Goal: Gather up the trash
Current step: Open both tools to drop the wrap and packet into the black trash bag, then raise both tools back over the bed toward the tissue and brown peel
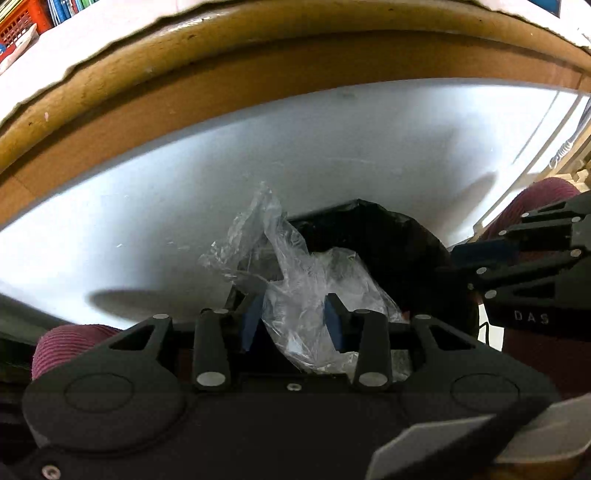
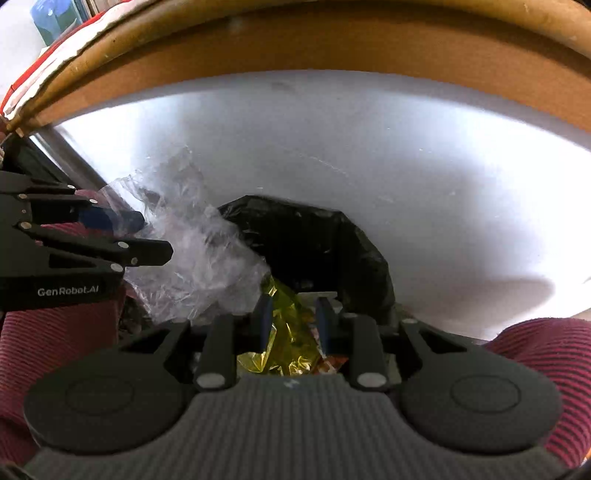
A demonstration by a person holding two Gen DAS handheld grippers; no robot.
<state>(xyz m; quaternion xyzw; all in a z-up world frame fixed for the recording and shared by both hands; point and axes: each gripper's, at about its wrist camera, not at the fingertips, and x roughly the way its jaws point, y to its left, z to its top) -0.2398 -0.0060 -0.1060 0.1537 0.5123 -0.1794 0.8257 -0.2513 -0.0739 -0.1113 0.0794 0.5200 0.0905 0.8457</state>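
Note:
My left gripper (image 1: 293, 317) is shut on a crumpled clear plastic bag (image 1: 295, 280) that sticks up between its blue pads. Just beyond it gapes a bin lined with a black bag (image 1: 380, 236). In the right wrist view my right gripper (image 2: 293, 321) is shut on a shiny yellow wrapper (image 2: 288, 332), right in front of the black bin bag (image 2: 314, 240). The left gripper (image 2: 153, 236) comes in from the left there, with the clear plastic bag (image 2: 192, 254) at its tips. The right gripper (image 1: 456, 262) shows at the right edge of the left wrist view.
A white panel (image 1: 258, 177) with a brown wooden edge (image 1: 221, 85) rises behind the bin. Maroon ribbed sleeves (image 2: 546, 339) flank the grippers. A red basket (image 1: 18, 22) stands far at the upper left.

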